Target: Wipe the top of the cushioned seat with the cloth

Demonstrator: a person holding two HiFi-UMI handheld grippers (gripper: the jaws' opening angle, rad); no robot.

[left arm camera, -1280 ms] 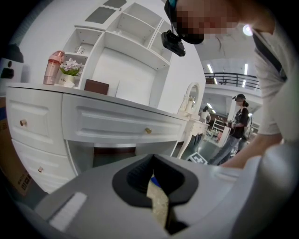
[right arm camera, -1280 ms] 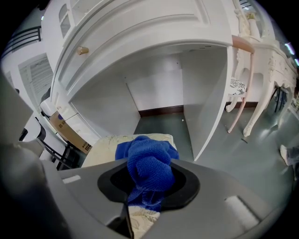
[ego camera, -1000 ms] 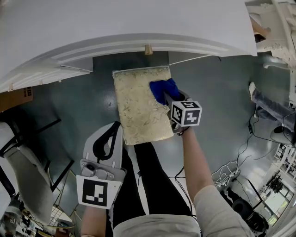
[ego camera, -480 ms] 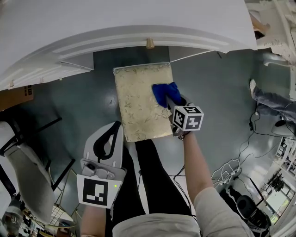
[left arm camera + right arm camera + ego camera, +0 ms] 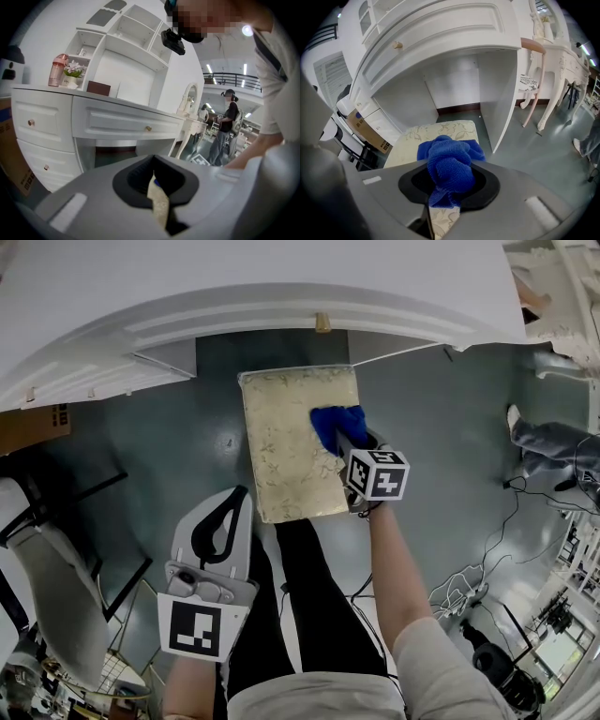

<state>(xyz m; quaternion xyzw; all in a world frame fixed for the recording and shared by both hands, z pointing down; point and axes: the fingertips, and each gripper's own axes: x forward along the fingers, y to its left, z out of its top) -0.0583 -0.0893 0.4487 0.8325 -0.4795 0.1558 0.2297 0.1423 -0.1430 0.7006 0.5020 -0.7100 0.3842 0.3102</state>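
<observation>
The cushioned seat (image 5: 286,446), cream with a floral print, stands on the dark floor just in front of the white dressing table. A bunched blue cloth (image 5: 336,425) lies pressed on its right side. My right gripper (image 5: 345,442) is shut on that cloth, its marker cube hanging over the seat's right edge. In the right gripper view the blue cloth (image 5: 449,161) fills the jaw opening of the right gripper (image 5: 447,190), with the seat (image 5: 422,133) beneath. My left gripper (image 5: 234,498) hovers left of the seat's near corner, shut and holding nothing; the left gripper (image 5: 158,190) points at the table drawers.
The white dressing table (image 5: 281,296) overhangs the seat's far end, with a knee space (image 5: 454,89) behind it. A cardboard box (image 5: 33,423) and a black chair frame (image 5: 84,512) sit at left. Cables (image 5: 469,587) trail on the floor at right. Another person (image 5: 227,124) stands far off.
The right gripper has drawn the blue cloth a little toward me along the seat's right side. The left gripper has stayed put.
</observation>
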